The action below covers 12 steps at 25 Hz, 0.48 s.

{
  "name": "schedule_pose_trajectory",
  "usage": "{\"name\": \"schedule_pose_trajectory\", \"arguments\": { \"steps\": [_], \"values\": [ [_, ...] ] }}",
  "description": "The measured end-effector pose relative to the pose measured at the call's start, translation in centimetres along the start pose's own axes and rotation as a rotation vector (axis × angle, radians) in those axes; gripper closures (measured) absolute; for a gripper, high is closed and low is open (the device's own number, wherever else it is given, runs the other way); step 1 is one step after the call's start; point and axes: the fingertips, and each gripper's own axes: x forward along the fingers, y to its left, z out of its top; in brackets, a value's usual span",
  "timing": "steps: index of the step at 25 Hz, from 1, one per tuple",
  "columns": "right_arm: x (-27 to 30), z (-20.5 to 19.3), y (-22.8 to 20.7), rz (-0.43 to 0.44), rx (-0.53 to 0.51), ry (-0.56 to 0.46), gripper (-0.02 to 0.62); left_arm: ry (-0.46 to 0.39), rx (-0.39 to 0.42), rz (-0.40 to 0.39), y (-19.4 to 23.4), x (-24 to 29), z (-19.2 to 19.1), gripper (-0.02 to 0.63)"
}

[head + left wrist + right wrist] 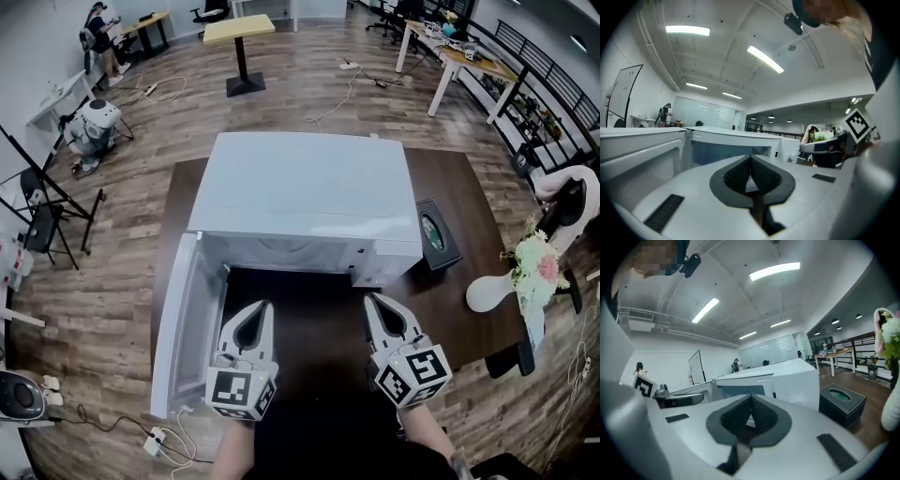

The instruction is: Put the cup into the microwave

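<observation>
Our left gripper (261, 309) and right gripper (375, 305), both closed on nothing, face the open microwave (300, 197) straight ahead; we see no cup.

In the head view the microwave (300, 202) shows only its top, so its inside is hidden. The gripper views reach its opening (726, 153), but it is dim there (what stands inside, I cannot tell). The microwave covers the middle of the table's (469, 197) far edge. The near edge is partly behind the person's arms (234, 455), which the bottom edge of the picture cuts off. A bystander (98, 33) far behind is too small to describe.
</observation>
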Motion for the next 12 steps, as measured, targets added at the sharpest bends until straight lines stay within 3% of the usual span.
{"name": "schedule_pose_trajectory", "arguments": {
  "steps": [12],
  "values": [
    [-0.3, -0.4, -0.5, -0.035, -0.048, 0.027, 0.603, 0.012, 0.021, -0.028, -0.8, 1.3, -0.7, 0.601]
  ]
}}
